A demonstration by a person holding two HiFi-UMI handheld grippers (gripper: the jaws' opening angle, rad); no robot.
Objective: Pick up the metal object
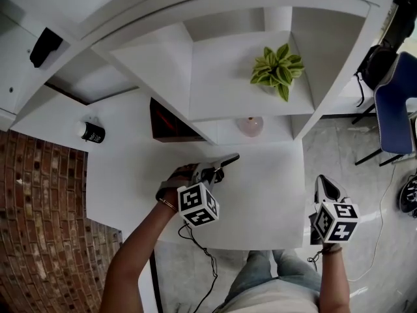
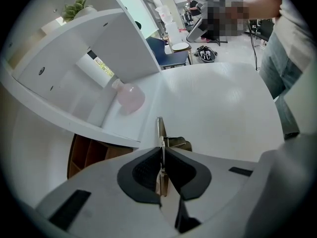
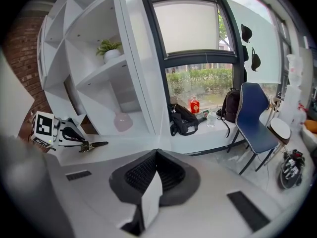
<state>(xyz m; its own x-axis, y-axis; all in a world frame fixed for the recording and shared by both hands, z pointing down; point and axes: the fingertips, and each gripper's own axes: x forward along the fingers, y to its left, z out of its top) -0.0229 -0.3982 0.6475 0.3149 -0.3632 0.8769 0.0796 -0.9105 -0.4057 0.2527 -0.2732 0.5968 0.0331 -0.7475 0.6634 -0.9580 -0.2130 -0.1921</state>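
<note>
We are gripping the metal object [image 2: 160, 128] in the left hand-held gripper [image 1: 217, 169], whose jaws are pressing shut on its thin edge, with a narrow flat strip sticking out past the pads toward the shelf unit [image 1: 247, 90]. The piece is hanging low over the white table [image 1: 267, 201], near its middle, and we cannot tell whether it is touching the surface. We are holding the right hand-held gripper [image 1: 324, 186] at the table's right edge, well apart from the left one, with its jaws closed together and nothing between them. A pale pink vase [image 1: 251, 126] is standing in the shelf unit's lower compartment just beyond the metal strip, and a small potted plant [image 1: 278, 65] is sitting on the shelf above it. A blue chair [image 1: 395, 109] is standing off to the right.
</note>
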